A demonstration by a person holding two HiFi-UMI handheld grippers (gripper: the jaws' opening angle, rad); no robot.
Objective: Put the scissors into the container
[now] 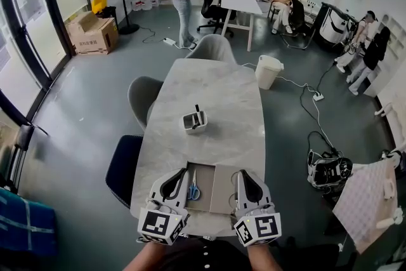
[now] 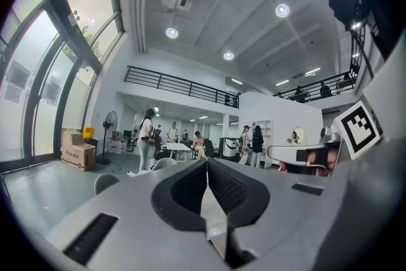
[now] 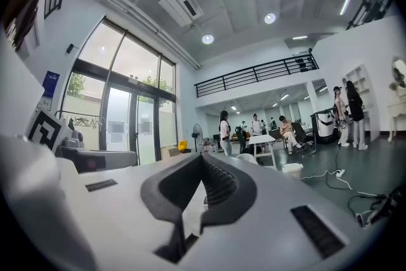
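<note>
In the head view, blue-handled scissors (image 1: 193,188) lie on a brown mat (image 1: 219,190) at the near end of a marble table (image 1: 209,95). Farther up the table stands a small white container (image 1: 195,122) with a dark item sticking out of it. My left gripper (image 1: 180,173) is just left of the scissors and apart from them, with its jaws together and nothing between them. My right gripper (image 1: 243,174) rests over the mat's right part, also shut and empty. Both gripper views tilt up into the room and show only the closed left gripper (image 2: 206,163) and right gripper (image 3: 202,157), not the scissors.
Grey chairs (image 1: 143,97) and a dark chair (image 1: 124,167) stand along the table's left side, and another chair (image 1: 212,47) at its far end. A white bin (image 1: 269,70) sits on the floor to the right. People and desks fill the back of the room.
</note>
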